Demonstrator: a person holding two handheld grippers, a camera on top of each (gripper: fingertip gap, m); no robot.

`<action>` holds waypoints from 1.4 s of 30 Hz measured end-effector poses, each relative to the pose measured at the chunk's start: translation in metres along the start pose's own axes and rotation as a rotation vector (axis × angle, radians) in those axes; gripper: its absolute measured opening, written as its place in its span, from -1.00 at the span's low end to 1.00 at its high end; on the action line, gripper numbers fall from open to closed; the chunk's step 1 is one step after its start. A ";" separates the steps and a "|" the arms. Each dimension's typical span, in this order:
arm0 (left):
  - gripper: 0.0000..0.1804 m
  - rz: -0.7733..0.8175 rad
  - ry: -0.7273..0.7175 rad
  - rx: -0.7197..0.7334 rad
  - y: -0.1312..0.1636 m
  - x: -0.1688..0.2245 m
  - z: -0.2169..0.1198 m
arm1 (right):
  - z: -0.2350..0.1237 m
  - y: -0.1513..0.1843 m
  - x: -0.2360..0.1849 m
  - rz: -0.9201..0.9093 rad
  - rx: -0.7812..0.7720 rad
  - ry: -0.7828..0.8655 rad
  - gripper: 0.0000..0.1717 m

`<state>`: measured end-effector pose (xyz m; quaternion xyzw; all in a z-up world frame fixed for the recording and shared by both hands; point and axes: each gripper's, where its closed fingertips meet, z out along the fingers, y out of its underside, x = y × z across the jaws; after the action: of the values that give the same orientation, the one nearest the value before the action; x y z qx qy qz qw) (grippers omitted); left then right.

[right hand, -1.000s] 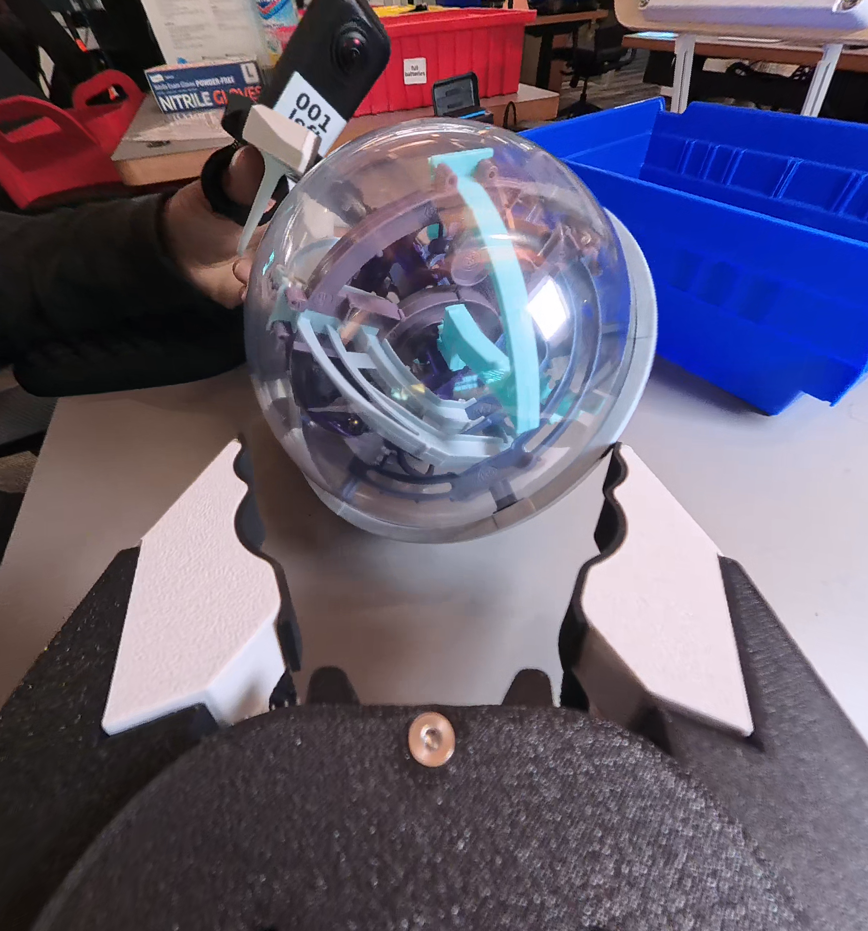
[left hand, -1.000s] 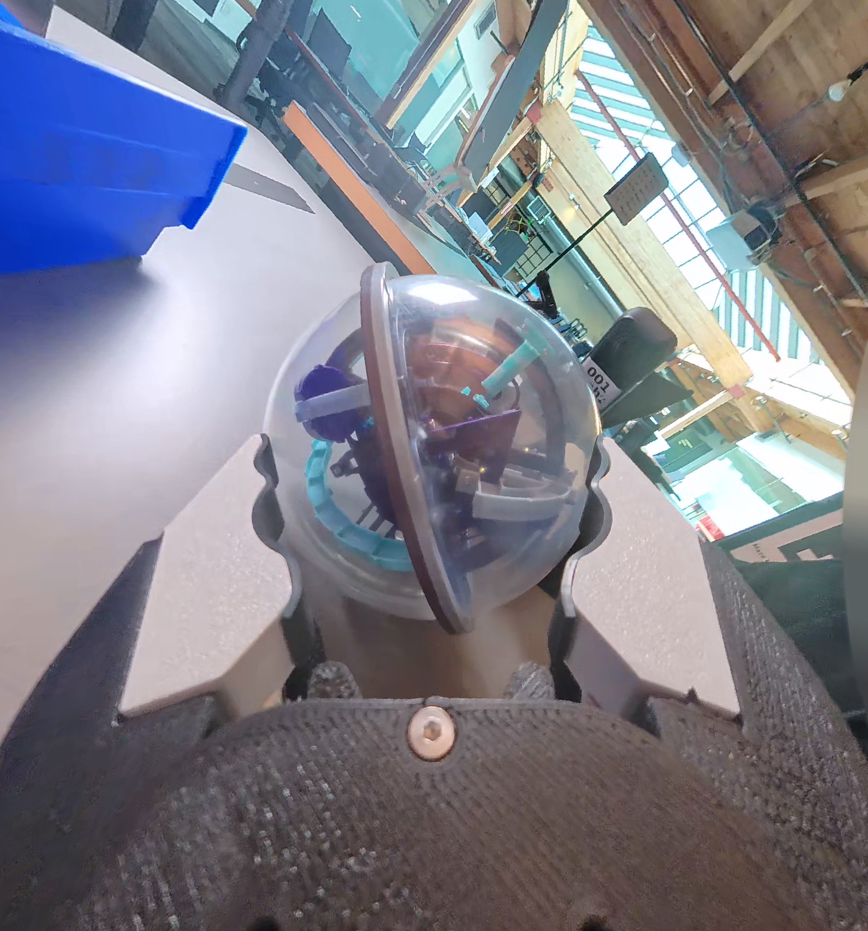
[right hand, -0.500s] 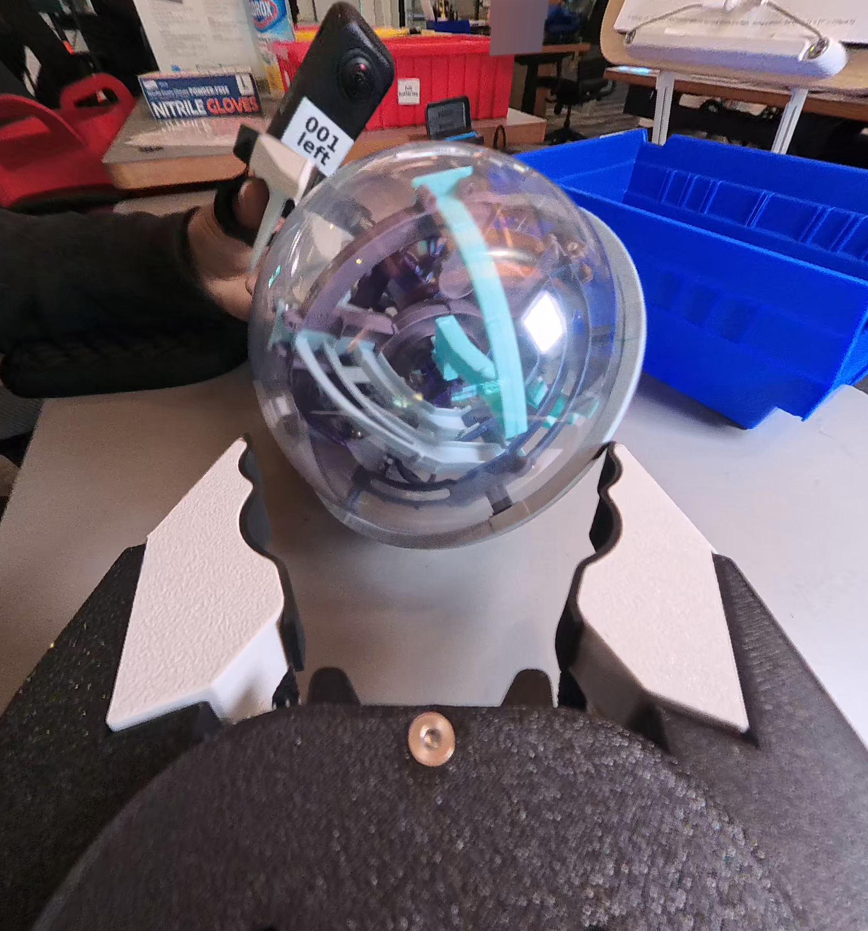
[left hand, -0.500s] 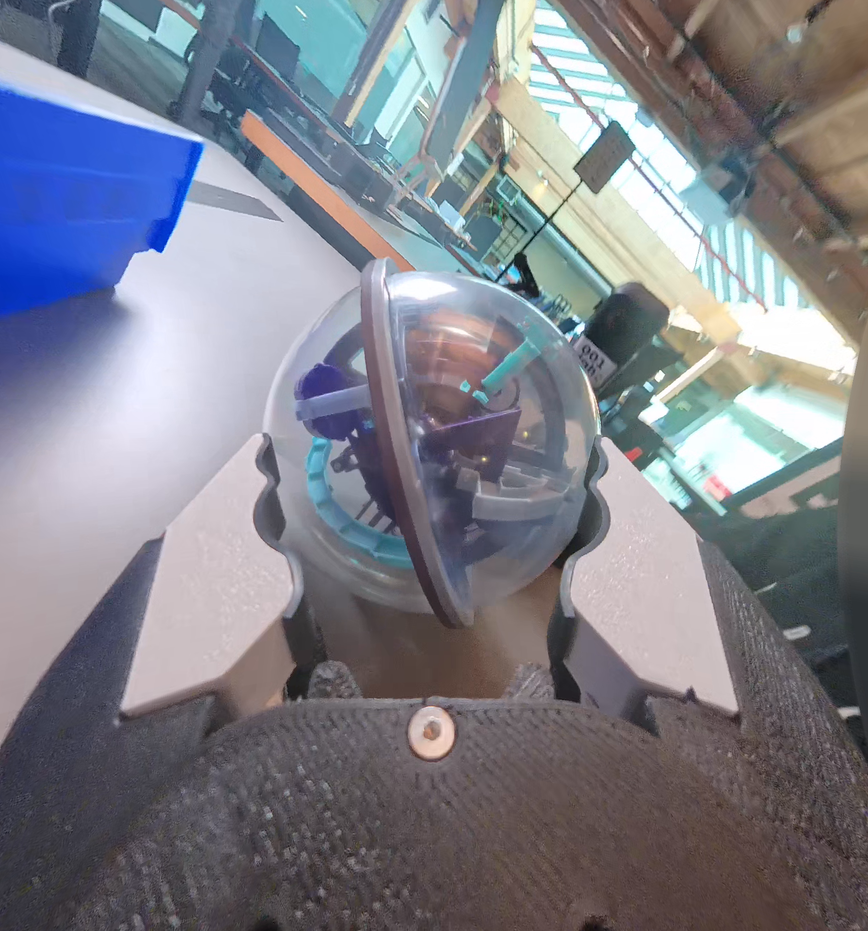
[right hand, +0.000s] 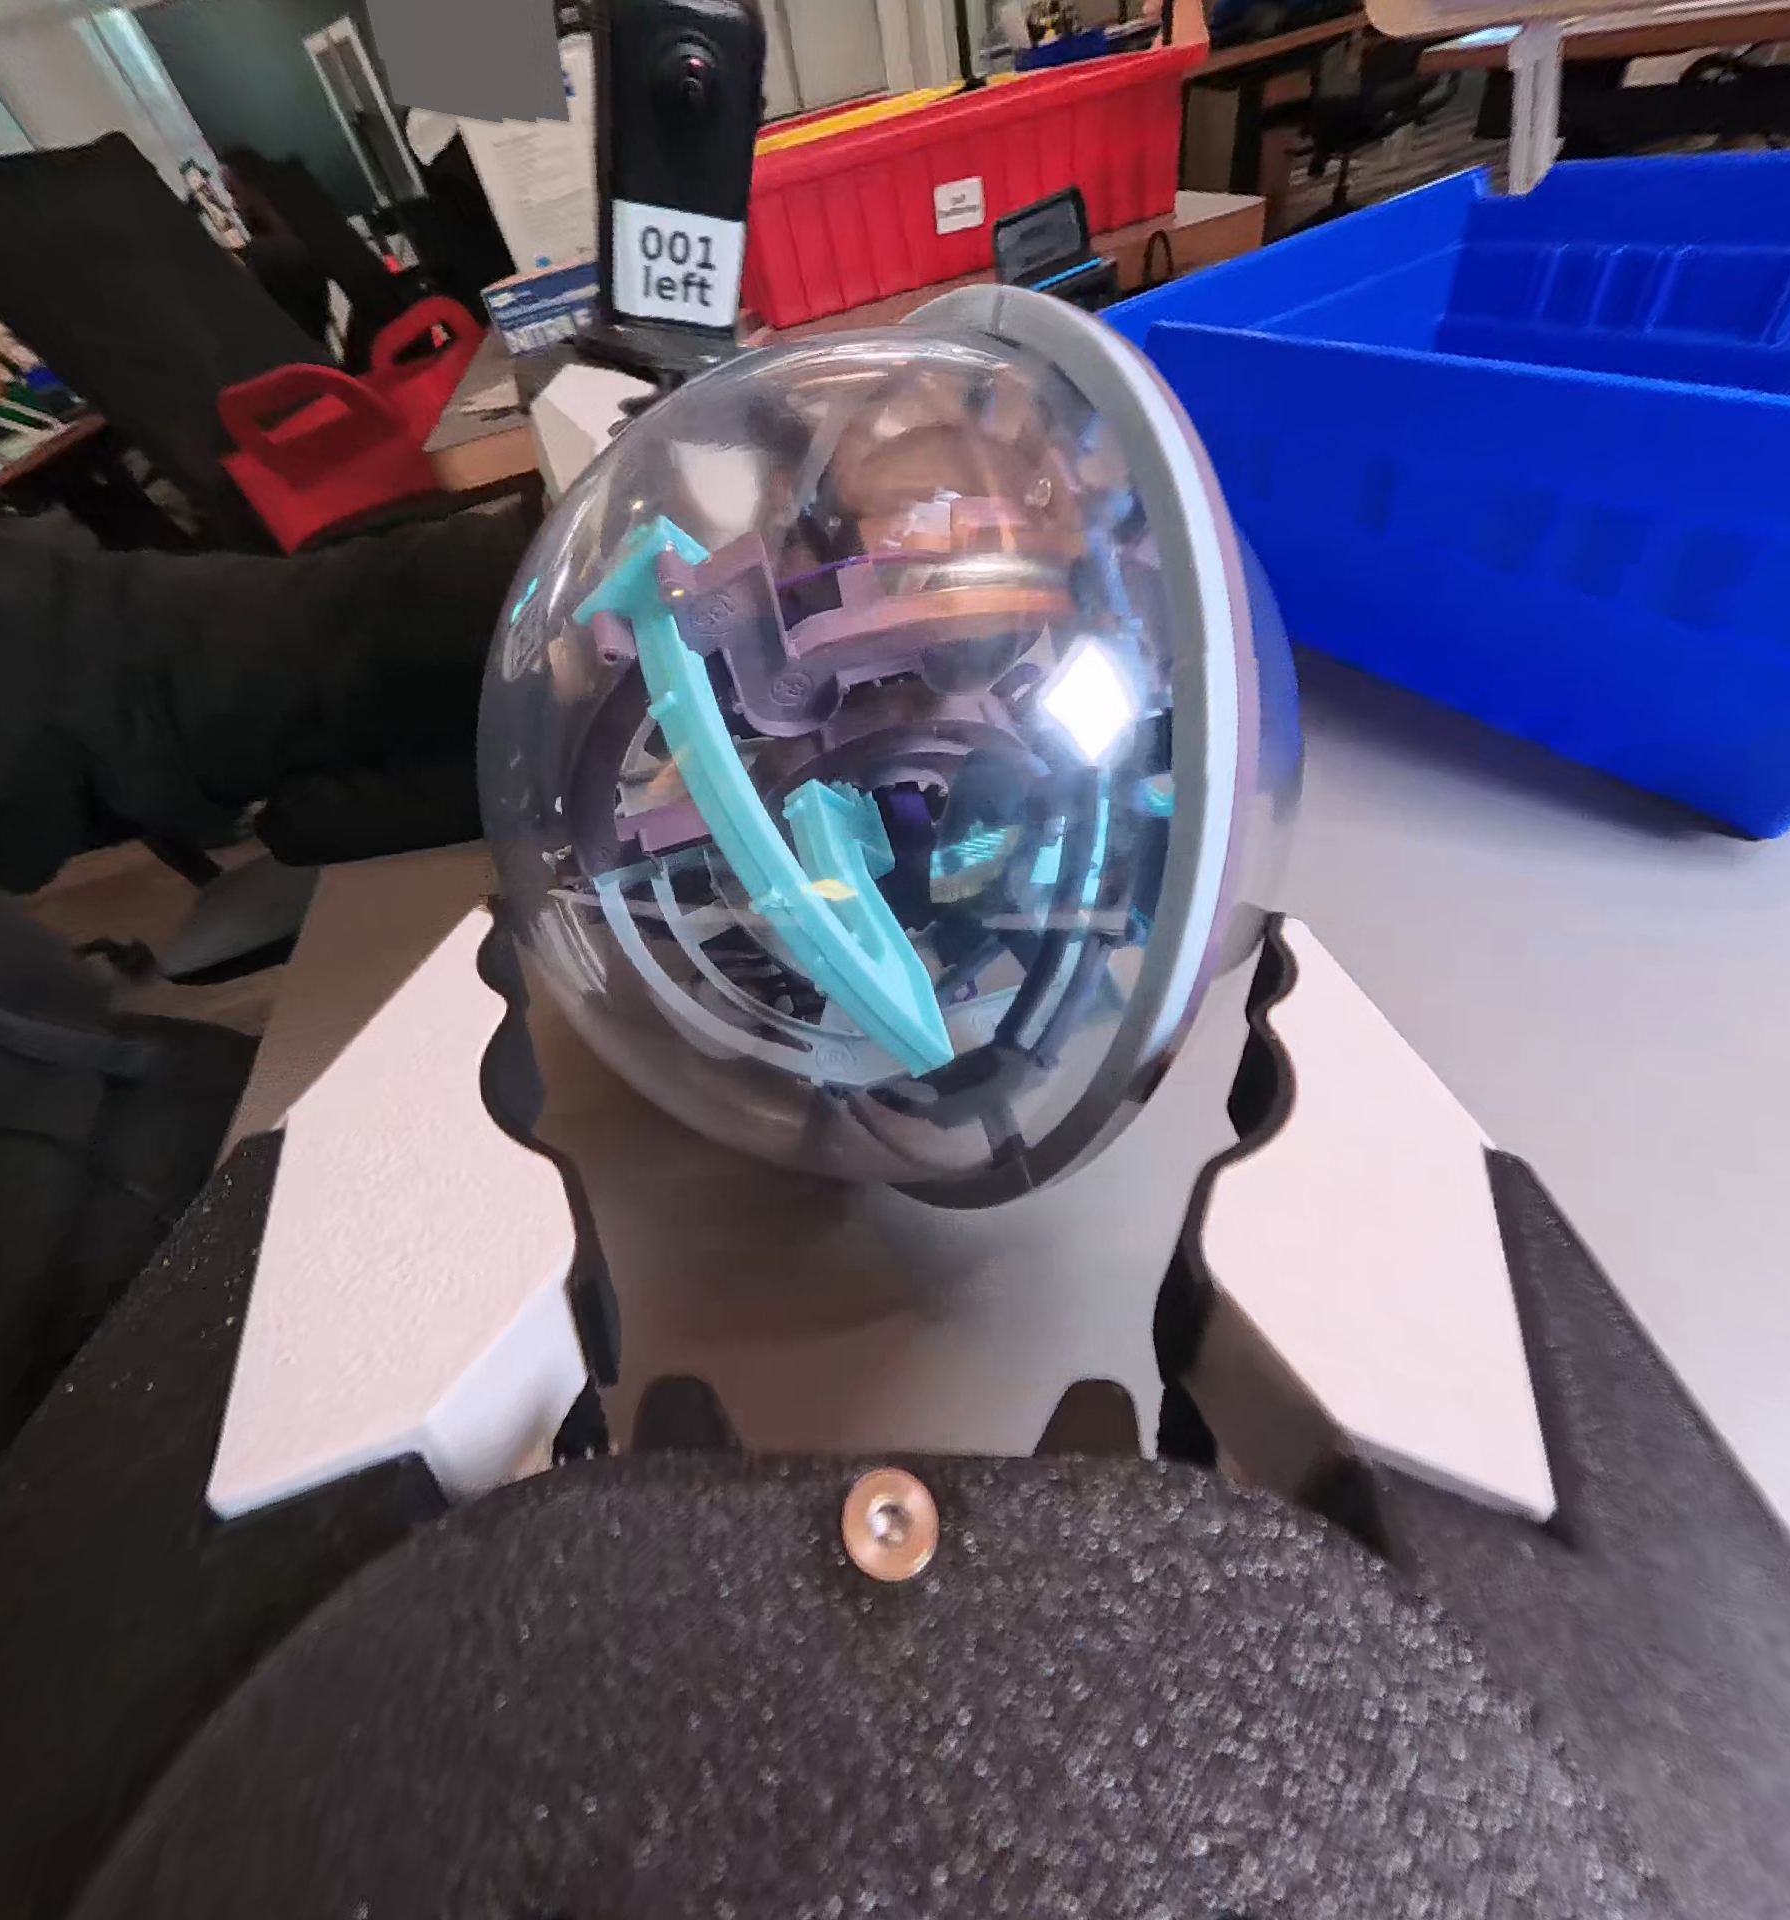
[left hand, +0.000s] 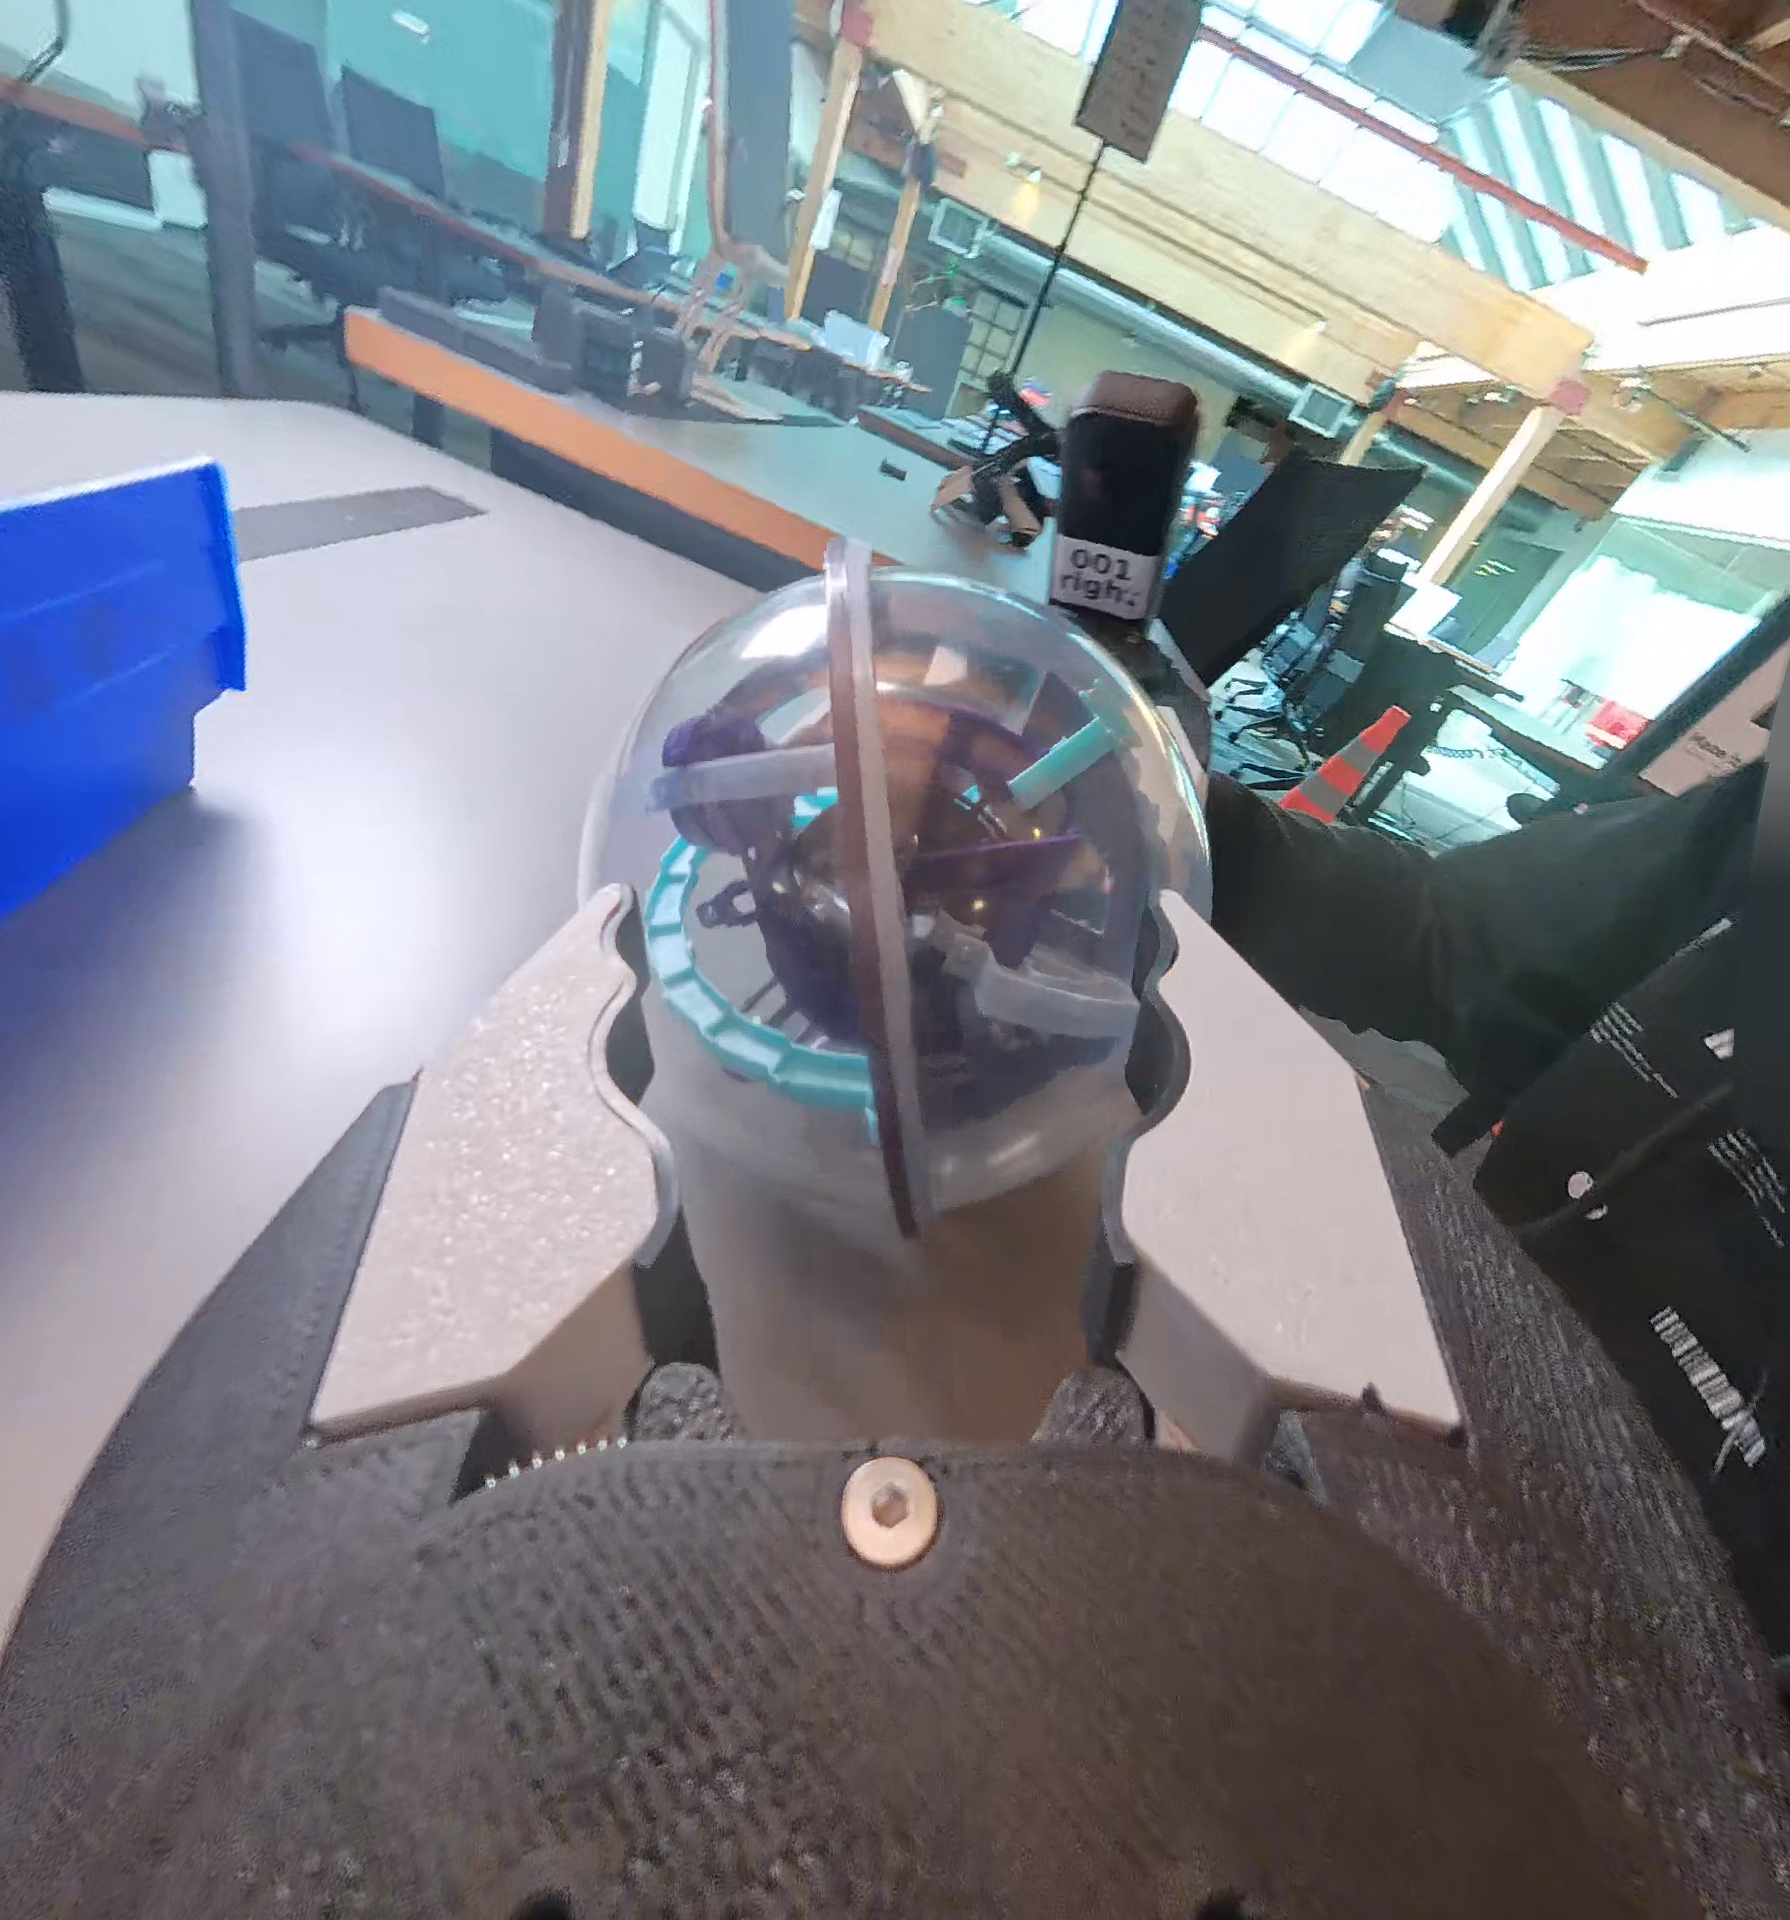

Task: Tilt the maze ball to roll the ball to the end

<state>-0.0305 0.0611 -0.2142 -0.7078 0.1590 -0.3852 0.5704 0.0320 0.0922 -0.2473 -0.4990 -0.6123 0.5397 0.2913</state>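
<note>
Clear maze ball with teal tracks above the grey table, right of the blue bin, pinched between left gripper's pads, right gripper clasping it opposite

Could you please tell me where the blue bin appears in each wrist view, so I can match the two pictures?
Left wrist view: the blue bin sits at the left edge, on the table, left of the maze ball.
Right wrist view: the blue bin fills the upper right, behind and right of the maze ball.
Shared landmark: the clear maze ball, centred between each view's own fingers.
</note>
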 end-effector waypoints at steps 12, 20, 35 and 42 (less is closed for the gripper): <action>0.73 0.052 -0.154 -0.148 0.033 -0.010 0.036 | 0.006 0.001 -0.001 -0.198 -0.022 0.124 0.57; 0.71 0.186 -0.081 -0.133 0.031 -0.001 0.036 | 0.006 0.013 0.001 0.031 -0.106 -0.056 0.52; 0.70 0.614 -0.029 0.042 -0.114 0.059 0.023 | -0.019 -0.134 -0.026 -0.342 0.192 0.064 0.59; 0.69 0.744 -0.019 0.079 -0.147 0.085 0.020 | -0.028 -0.164 -0.038 -0.435 0.223 0.074 0.59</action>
<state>0.0083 0.0624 -0.0478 -0.5827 0.3852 -0.1506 0.6995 0.0213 0.0807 -0.0778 -0.3395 -0.6309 0.5098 0.4762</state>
